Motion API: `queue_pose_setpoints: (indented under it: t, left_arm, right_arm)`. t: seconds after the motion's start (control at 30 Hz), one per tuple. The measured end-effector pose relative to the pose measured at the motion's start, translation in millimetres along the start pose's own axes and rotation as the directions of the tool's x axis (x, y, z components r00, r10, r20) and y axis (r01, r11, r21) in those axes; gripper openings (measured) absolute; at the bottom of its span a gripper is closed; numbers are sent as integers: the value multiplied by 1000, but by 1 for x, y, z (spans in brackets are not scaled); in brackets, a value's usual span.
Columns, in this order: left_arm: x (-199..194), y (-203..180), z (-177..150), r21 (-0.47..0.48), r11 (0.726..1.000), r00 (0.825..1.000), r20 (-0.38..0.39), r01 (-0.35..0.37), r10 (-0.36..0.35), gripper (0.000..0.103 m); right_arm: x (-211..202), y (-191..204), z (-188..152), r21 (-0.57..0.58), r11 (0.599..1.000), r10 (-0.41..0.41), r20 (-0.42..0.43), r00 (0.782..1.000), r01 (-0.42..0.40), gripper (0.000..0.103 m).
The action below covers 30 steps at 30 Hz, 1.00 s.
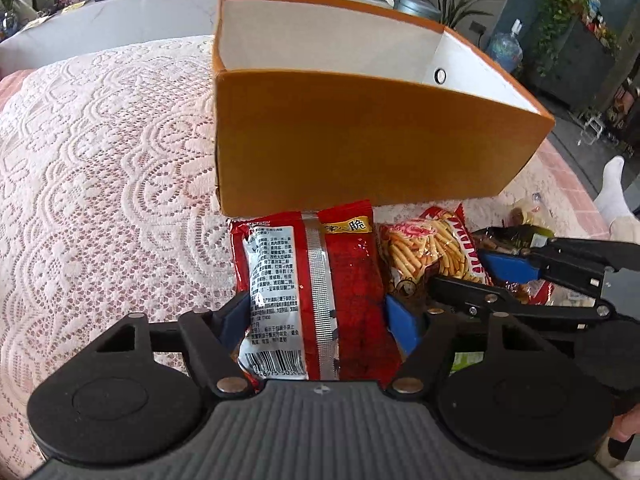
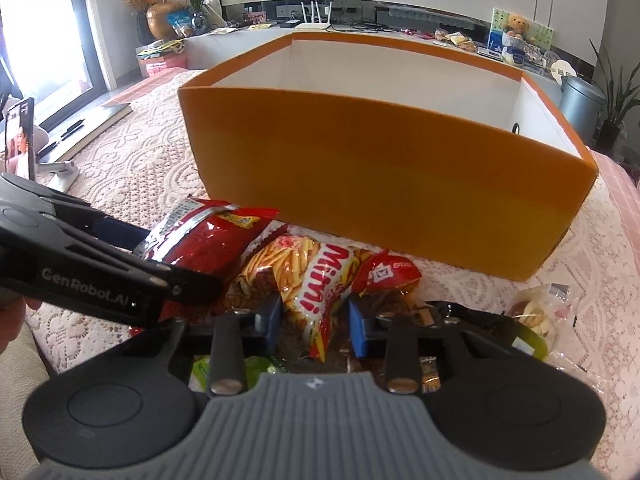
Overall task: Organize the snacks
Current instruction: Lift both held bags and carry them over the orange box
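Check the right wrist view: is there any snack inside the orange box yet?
Cannot tell: only the upper white inner walls of the orange box show, its floor is hidden behind the near wall.

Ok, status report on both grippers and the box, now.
Left gripper shut on red snack bag. Right gripper around Mimi fries bag, grip unclear. Orange box open, straight ahead, nothing blocking.

The orange box [image 1: 360, 140] hides its own floor behind the near wall. The red packet [image 1: 316, 300] runs under the left gripper [image 1: 316, 320], its bottom edge hidden. Below the right gripper [image 2: 316, 320], green wrappers [image 2: 244, 368] show only as slivers, and the clear bag [image 2: 536, 312] to its right is too blurred to read.
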State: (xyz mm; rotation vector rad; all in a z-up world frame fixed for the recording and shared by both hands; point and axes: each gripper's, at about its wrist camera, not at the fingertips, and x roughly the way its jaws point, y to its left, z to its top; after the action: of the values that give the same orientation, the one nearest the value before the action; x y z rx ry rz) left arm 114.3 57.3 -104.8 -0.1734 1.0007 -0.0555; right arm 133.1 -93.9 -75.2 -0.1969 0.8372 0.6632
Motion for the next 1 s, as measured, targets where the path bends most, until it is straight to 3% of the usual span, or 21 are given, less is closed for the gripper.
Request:
queue_pose_setpoints:
  t: [0.3, 0.53, 0.7, 1.0]
  left_arm:
    - [-29, 1, -4, -52, 999, 997, 78, -16, 20, 81]
    - [-62, -8, -2, -54, 998, 989, 151, 9, -1, 81]
    - [-79, -15, 0, -51, 999, 985, 169, -15, 24, 81]
    - [-102, -27, 30, -10, 1000, 972, 234, -10, 12, 81]
  right_arm:
    - [-19, 5, 1, -20, 999, -24, 59, 998, 25, 23]
    - [-42, 10, 4, -24, 999, -42, 113, 993, 45, 22]
    - [-67, 13, 8, -32, 997, -59, 165, 984, 66, 22]
    - [-108, 4, 30, -38, 993, -103, 250, 963, 116, 21]
